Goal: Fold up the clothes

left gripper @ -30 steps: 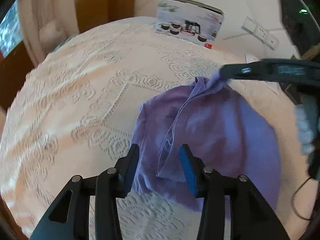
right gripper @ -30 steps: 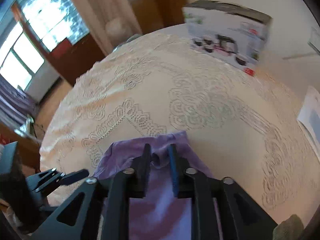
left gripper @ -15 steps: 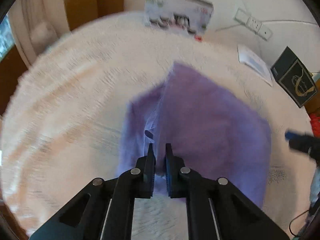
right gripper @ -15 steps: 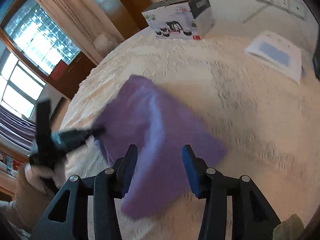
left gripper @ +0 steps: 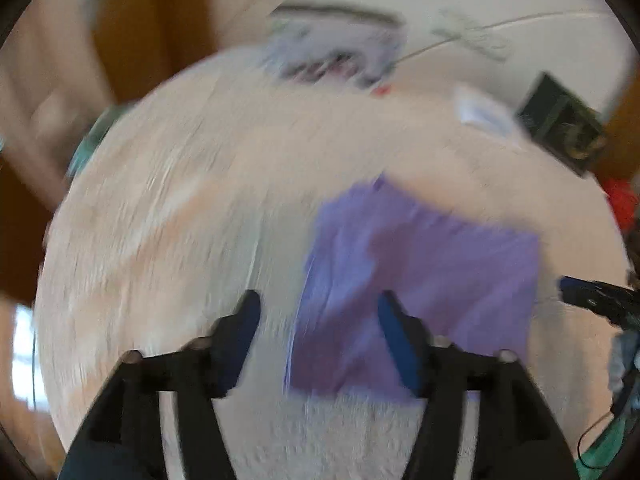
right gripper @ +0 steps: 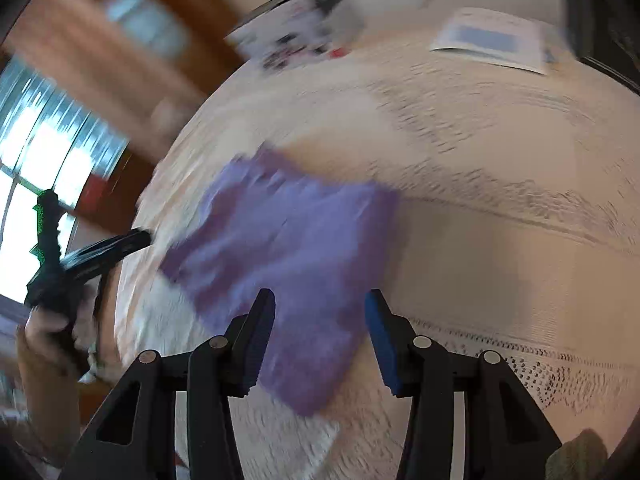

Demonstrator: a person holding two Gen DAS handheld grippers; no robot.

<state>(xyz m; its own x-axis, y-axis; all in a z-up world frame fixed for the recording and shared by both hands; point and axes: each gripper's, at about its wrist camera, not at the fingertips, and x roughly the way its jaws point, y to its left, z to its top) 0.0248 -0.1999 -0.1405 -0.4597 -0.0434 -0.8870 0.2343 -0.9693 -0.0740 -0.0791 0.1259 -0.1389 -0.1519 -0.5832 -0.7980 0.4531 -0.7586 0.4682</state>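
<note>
Lying folded on tablecloth (right gripper: 500,208), purple garment (right gripper: 296,248), ahead of right gripper (right gripper: 320,316)

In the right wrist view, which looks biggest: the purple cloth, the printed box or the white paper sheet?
1. Purple cloth, clearly largest.
2. White cardboard printed box and white paper sheet with blue patch look alike; both are far and blurred, so unranked.

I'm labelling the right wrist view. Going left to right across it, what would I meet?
Left gripper → purple cloth → paper sheet, all over the lace tablecloth.
</note>
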